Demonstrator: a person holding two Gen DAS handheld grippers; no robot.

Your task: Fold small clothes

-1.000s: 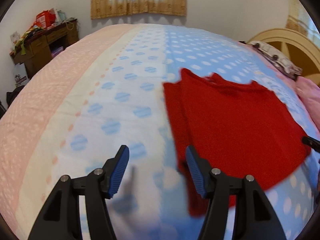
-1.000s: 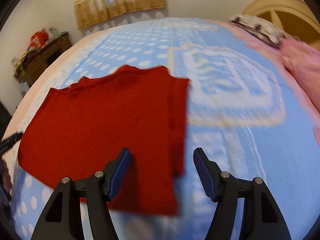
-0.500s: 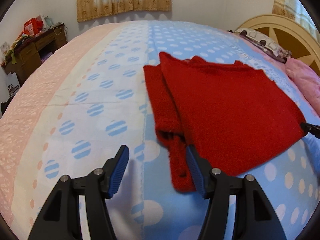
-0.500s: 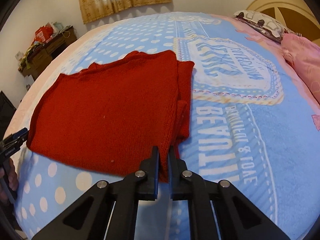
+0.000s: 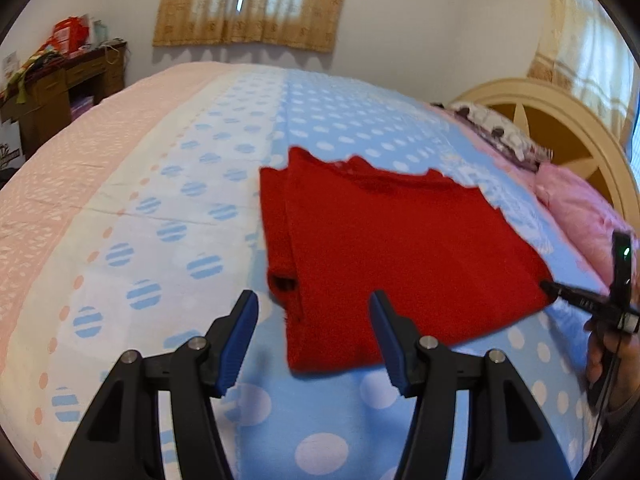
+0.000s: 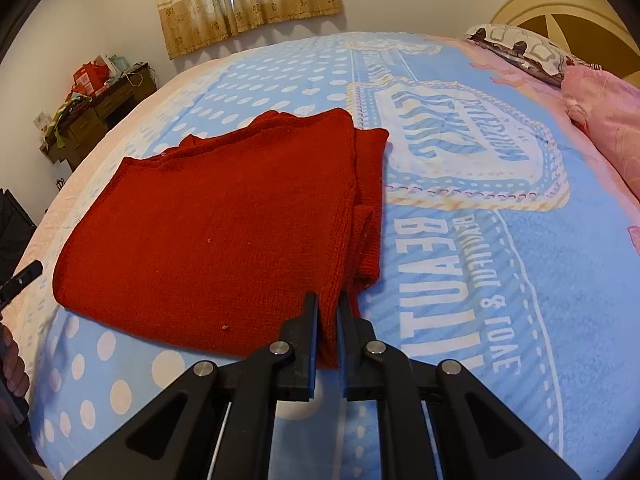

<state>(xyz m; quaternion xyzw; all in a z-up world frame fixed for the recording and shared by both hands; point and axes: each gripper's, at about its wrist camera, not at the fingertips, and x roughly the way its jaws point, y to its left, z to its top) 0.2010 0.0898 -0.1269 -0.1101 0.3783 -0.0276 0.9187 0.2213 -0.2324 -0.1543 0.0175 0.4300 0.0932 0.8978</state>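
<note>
A red knitted sweater (image 5: 400,248) lies flat on the bed with both sleeves folded in. In the left wrist view its near left corner sits between the blue pads of my left gripper (image 5: 313,300), whose jaws are closing but stand apart from the cloth. My right gripper (image 6: 328,304) is shut on the near right corner of the sweater (image 6: 220,220), with knit pinched between its fingers. That right gripper's tip (image 5: 560,292) also shows at the sweater's far corner in the left wrist view.
The bedspread (image 6: 460,280) is blue with white dots and large lettering, and pink along the far side (image 5: 60,208). Pink and patterned pillows (image 6: 600,108) lie by the cream headboard (image 5: 560,120). A cluttered wooden desk (image 5: 60,80) stands by the wall.
My right gripper came down and shut on the sweater's near right corner. My left gripper shifted right, so the near left corner now lies between its fingers.
</note>
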